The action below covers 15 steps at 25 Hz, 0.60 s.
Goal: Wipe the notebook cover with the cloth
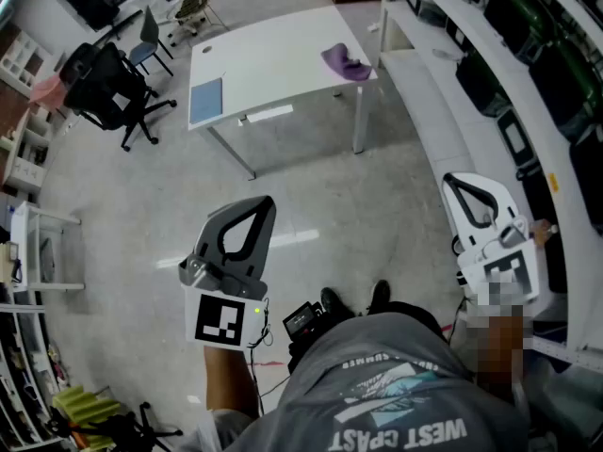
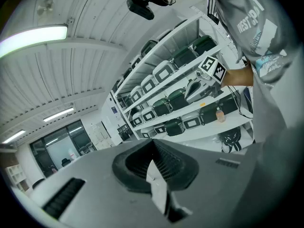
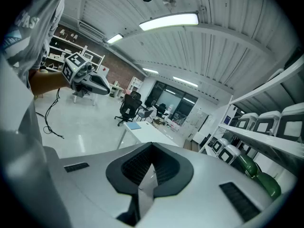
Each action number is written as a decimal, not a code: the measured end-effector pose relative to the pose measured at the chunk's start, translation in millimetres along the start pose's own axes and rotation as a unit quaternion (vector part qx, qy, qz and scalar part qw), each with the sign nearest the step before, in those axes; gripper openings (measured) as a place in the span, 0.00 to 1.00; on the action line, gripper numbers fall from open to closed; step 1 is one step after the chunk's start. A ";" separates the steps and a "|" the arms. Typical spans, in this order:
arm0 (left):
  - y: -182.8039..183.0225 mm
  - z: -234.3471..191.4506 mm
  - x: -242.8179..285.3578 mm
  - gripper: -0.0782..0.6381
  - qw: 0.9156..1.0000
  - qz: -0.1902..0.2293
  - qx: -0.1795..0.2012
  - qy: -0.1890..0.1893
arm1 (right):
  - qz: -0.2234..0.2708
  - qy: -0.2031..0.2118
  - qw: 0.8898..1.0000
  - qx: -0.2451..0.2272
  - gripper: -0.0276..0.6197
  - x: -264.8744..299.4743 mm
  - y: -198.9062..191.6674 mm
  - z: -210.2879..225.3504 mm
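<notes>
Standing well back from the white rectangular desk (image 1: pixel 273 59), the person holds both tools low over the floor, neither one above the desk.

Hard to make out:
- Flat blue notebook (image 1: pixel 206 100) lies at the desk's left end. It is small at this range and no cover detail is readable.
- Crumpled purple cloth (image 1: pixel 345 63) sits at the desk's right end, well apart from the notebook. Its folds are not clear.
- Small round spot (image 1: pixel 206 50) near the desk's far left corner is too small to identify.
- Desk's far legs are hidden under the top.

Tools:
- Grey left tool (image 1: pixel 259 207) is clenched, pads meeting, with nothing between them.
- White right tool (image 1: pixel 458 185) is likewise clenched and empty.

Surface and room:
- Pale glossy floor (image 1: pixel 311 215) shows streaks of reflected ceiling light in front of the desk.
- Black wheeled office chair (image 1: pixel 108 92) stands left of the desk.
- Long white shelving (image 1: pixel 443 64) runs right of the desk, loaded with white and dark green hard cases (image 2: pixel 176 99). Its outer side is cut off by the frame edge.
</notes>
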<state>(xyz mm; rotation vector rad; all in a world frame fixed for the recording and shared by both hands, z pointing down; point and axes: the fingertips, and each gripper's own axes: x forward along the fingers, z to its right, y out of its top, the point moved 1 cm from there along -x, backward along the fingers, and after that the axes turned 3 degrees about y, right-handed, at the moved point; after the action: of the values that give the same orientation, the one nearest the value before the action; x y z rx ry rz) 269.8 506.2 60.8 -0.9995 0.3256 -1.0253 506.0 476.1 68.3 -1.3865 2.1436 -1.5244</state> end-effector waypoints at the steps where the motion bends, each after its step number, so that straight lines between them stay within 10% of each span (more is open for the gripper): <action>1: -0.6 -1.3 0.7 0.11 1.000 0.001 0.001 0.000 | -0.001 0.000 1.000 -0.001 0.09 1.4 0.2 0.0; 15: -21.0 -17.9 3.9 0.11 1.000 0.002 -0.002 -0.003 | -0.008 -0.002 1.000 0.003 0.09 21.1 7.2 -8.1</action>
<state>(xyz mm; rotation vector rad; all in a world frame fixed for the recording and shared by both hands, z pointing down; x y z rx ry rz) 248.5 490.3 69.1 -1.0055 0.3242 -1.0174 485.2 465.8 73.7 -1.4071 2.1303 -1.5311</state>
